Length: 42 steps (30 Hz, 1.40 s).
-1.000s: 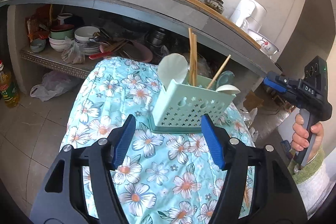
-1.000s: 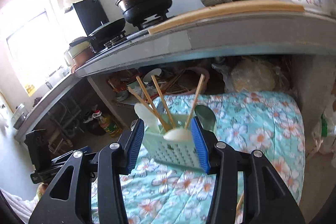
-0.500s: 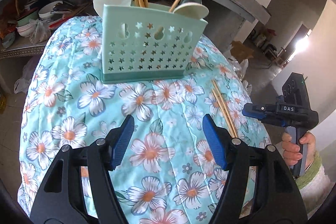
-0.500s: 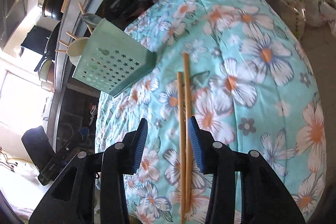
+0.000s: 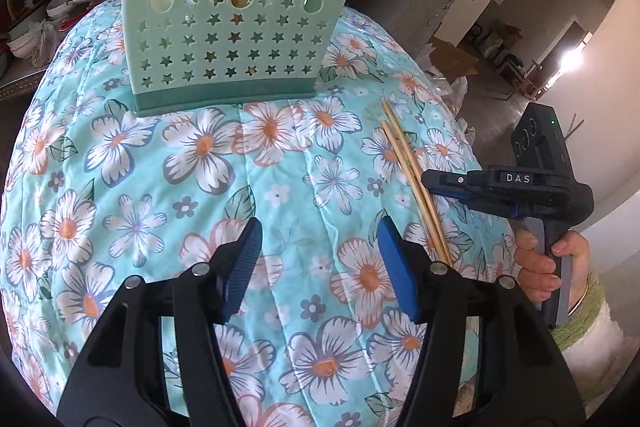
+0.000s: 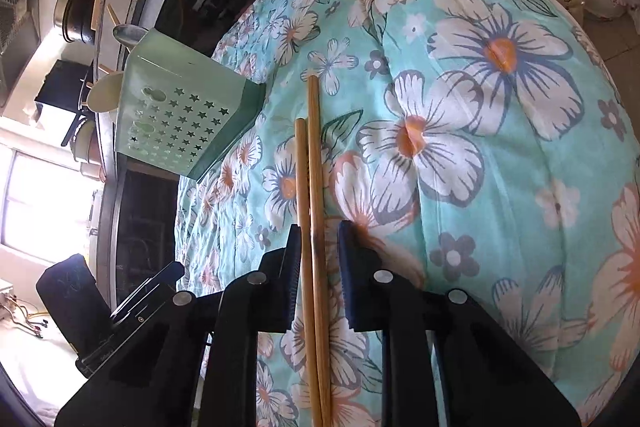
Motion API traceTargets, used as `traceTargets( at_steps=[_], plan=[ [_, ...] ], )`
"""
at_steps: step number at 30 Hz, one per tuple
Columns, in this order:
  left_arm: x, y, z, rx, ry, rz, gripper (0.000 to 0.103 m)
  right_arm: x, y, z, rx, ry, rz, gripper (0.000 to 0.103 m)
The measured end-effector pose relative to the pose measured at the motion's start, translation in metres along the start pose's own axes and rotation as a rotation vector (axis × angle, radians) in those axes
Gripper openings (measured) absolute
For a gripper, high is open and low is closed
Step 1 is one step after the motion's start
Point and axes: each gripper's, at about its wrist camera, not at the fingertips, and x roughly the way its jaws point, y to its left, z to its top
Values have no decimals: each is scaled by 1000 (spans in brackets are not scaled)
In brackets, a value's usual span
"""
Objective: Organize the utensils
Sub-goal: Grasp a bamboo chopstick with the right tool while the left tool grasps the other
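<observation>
Straddling chopsticks (image 6: 310, 187), right gripper (image 6: 318, 247) closing, angled down.

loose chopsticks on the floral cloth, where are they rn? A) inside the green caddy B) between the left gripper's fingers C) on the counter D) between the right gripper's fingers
D: the chopsticks lie on the floral cloth running between the right gripper's fingers, apart from the green caddy.

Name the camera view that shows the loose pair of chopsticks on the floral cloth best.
The right wrist view: the chopsticks run up its middle between the right hand-held gripper fingers, which have just been closing. The left wrist view shows them smaller, off to the side, partly hidden.
</observation>
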Motion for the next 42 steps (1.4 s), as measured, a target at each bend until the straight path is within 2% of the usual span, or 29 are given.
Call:
traceTargets(
  at_steps=[3, 7, 15, 26, 30, 37, 39, 42],
  plan=[
    [5, -4, 0, -1, 16, -14, 49, 4, -1, 3, 1, 3, 13, 12],
    [11, -9, 2, -2, 36, -30, 43, 3, -2, 4, 10, 6, 39, 12],
    [24, -19, 8, -14, 67, -69, 34, 3, -7, 3, 11, 3, 34, 7],
    [75, -53, 25, -10, 167, -158, 34, -21, -24, -12, 42, 18, 37, 7],
    [99, -70, 29, 20, 202, -133, 34, -28, -31, -21, 59, 16, 44, 7],
    [124, -89, 30, 89, 212, -8, 31, -32, -39, -27, 77, 4, 63, 7],
    [125, -92, 30, 102, 202, 15, 21, -31, -38, -28, 76, 1, 62, 7],
    [125, -90, 32, 88, 202, 2, 10, -31, -37, -29, 75, -1, 60, 7]
  ],
)
